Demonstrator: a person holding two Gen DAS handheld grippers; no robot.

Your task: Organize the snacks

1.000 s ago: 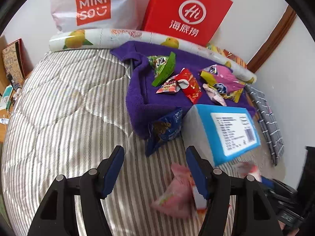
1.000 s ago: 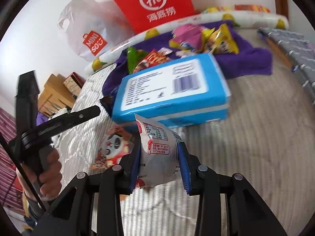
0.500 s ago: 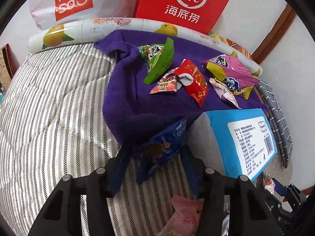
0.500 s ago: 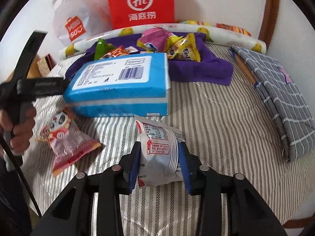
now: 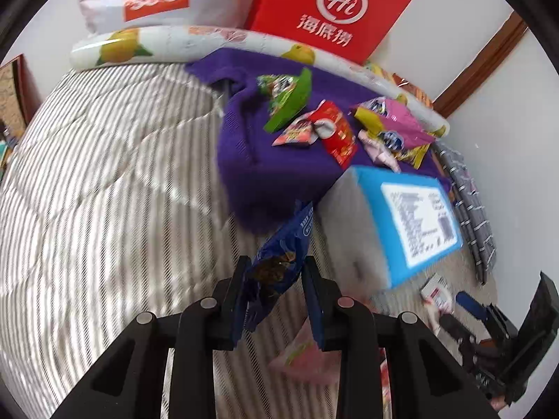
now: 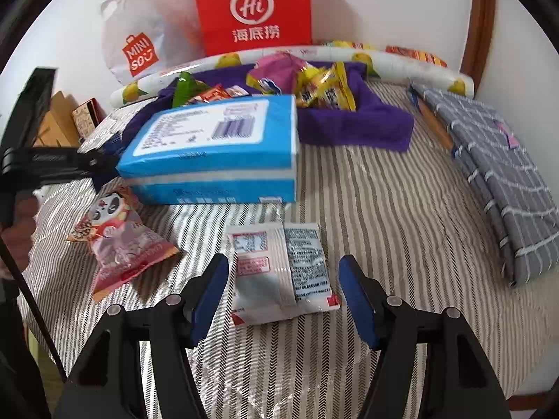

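Observation:
My left gripper (image 5: pixel 276 279) is shut on a dark blue snack packet (image 5: pixel 283 248) and holds it above the striped bed, near the purple towel (image 5: pixel 251 160). My right gripper (image 6: pixel 284 279) is open around a white snack packet (image 6: pixel 279 272) that lies flat on the bed. A pink panda packet (image 6: pixel 118 241) lies to its left. Several snack packets (image 5: pixel 328 129) lie on the purple towel (image 6: pixel 353 125). The blue tissue pack (image 6: pixel 216 146) lies in front of the towel, also in the left wrist view (image 5: pixel 408 216).
A red bag (image 6: pixel 251 7) and a white MINISO bag (image 6: pixel 139 49) stand against the wall behind a rolled fruit-print mat (image 6: pixel 401 63). A folded grey checked cloth (image 6: pixel 496 174) lies at the right. The striped bed cover (image 5: pixel 104 192) spreads to the left.
My left gripper closed on the dark blue packet and lifted it off the bed. My right gripper opened and let the white packet drop flat on the bed.

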